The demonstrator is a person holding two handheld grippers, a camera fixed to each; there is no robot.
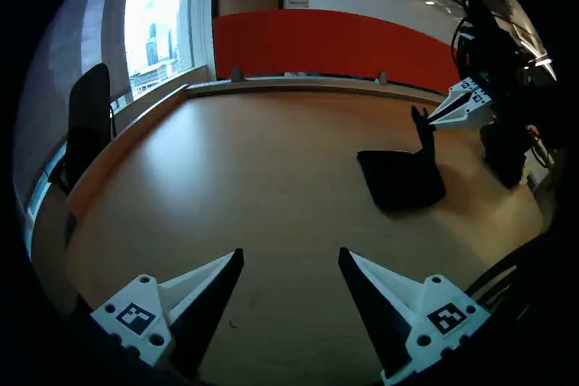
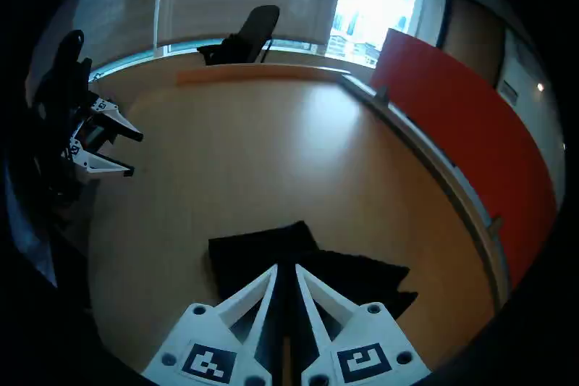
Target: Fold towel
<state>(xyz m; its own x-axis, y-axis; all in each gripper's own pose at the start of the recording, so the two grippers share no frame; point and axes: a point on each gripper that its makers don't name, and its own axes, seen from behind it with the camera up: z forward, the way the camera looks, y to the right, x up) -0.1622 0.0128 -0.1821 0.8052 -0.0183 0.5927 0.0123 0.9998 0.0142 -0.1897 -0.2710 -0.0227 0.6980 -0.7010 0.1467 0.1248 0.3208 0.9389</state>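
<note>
Our black towel (image 1: 402,179) lies on the wooden table (image 1: 253,169), one corner lifted by the right gripper (image 1: 432,119), fingers clamped on the cloth; we judge the fold barely begun. The left gripper (image 1: 291,259) hangs spread apart, well away. The left gripper view shows that corner standing upright, which the right gripper view hides behind its own fingers.

Towel (image 1: 402,177) matt cloth; table (image 1: 275,169) smooth wood (glossy).
</note>
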